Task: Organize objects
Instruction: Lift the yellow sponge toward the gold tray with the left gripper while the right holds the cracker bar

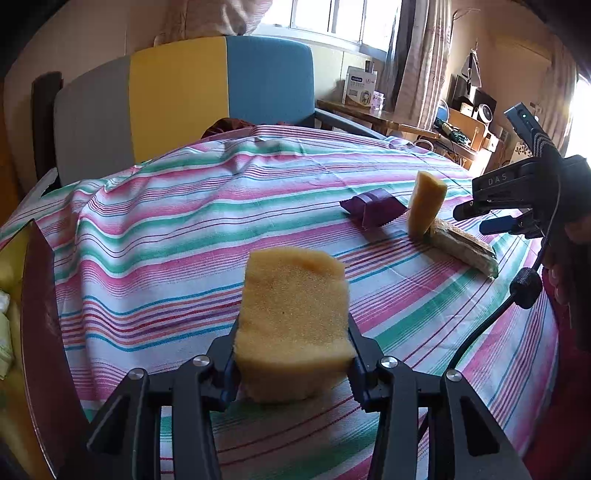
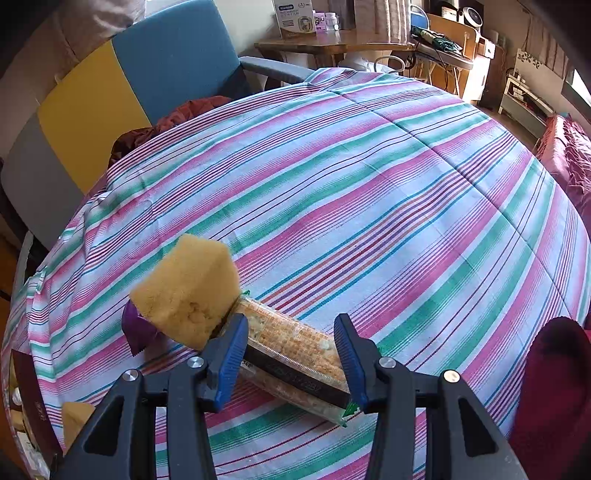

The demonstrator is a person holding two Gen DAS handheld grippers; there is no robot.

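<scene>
Yellow foam fills my left claw [image 1: 293, 363]: a sponge block [image 1: 293, 317] pinched low between both pads and standing up from them, clear of the striped cloth on the desk [image 1: 166, 229]. I grip it near its base, I judge, so most of its body stays free for setting down somewhere tidy, probably the dark-walled box [image 1: 40, 317] at my far left, where pale items already lie.

My right claw [image 2: 291, 354] is spread apart, its blue pads straddling a clear-wrapped cracker packet [image 2: 295, 354] that lies flat on the desk. Neither pad presses the wrapper yet, as far as I can tell; the straddle looks like a lineup for closing across the packet's narrow width. A second sponge [image 2: 186, 290] stands tilted against the packet's far end, touching it, so lifting the packet could topple it. A purple sachet [image 2: 138, 328] lies just beside that sponge.

Writing is scarce. The packet's dark band carries print I cannot read, apart from digits that look like "348" at its edge. In the left view my right claw's housing [image 1: 506, 184] shows "DAS". A white carton [image 2: 293, 16] on the far table has blue lettering too small to make out.
</scene>
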